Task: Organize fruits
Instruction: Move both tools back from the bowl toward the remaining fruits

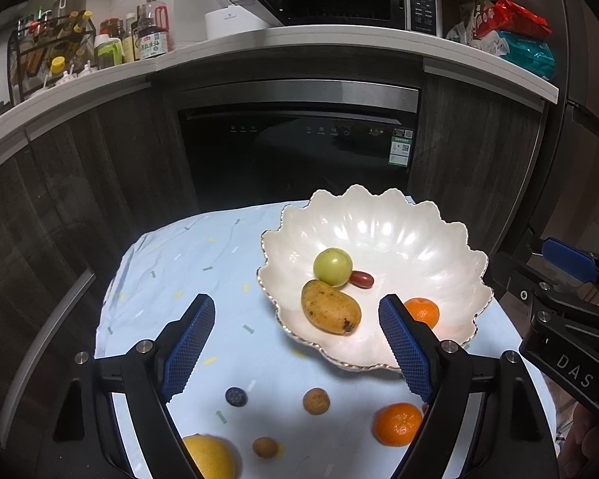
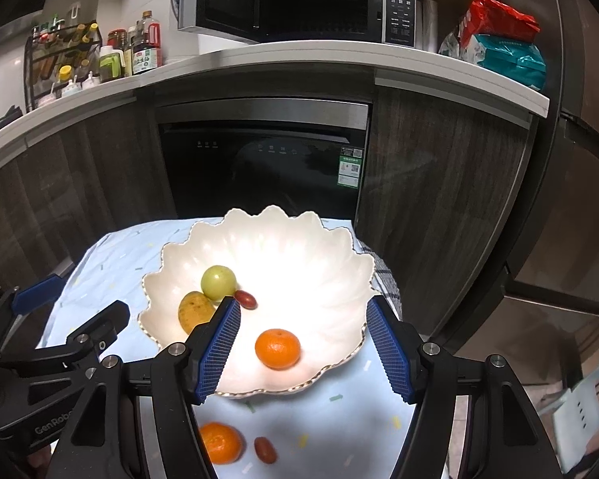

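Tangerine (image 2: 277, 348) in scalloped bowl (image 2: 319, 247)

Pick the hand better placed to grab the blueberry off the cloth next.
Left, probably. The blueberry lies just ahead of the open, empty left gripper, by its left finger. The right gripper hangs over the bowl.

Overhead light strikes the white bowl (image 2: 299, 263) hard; its interior is blown out with glare in the right wrist view. Cabinets (image 1: 80, 183) stay dim. Fisheye distortion bends the countertop (image 1: 259, 44), and the frame corners are black.
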A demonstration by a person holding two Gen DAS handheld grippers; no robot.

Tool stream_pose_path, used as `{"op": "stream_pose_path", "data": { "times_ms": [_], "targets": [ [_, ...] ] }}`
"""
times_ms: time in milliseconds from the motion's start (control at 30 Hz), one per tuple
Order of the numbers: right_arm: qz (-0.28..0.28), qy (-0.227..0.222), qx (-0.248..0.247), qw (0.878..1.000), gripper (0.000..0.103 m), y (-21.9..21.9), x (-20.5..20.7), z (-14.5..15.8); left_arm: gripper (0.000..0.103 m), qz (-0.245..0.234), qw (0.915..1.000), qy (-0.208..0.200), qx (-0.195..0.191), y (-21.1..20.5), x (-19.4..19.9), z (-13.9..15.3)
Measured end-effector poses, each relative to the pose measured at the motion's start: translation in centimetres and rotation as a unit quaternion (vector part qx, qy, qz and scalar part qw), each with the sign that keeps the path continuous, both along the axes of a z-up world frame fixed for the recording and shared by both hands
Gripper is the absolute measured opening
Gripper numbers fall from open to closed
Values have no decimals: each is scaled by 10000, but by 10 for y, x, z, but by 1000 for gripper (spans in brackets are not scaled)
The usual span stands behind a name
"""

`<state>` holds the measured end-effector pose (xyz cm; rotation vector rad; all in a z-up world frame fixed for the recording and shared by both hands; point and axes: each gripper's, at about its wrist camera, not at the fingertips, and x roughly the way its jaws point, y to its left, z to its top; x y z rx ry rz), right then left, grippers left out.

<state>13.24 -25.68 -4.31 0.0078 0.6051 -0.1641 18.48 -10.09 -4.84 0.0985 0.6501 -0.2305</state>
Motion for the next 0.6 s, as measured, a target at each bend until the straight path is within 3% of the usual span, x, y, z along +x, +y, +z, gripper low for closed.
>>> {"op": "stream_pose_path", "data": {
  "times_ms": [600],
  "targets": [
    [235,97,-96,9996,66,32,-12,-10,84,194,9998,60,72,36,-21,-11]
  ]
}}
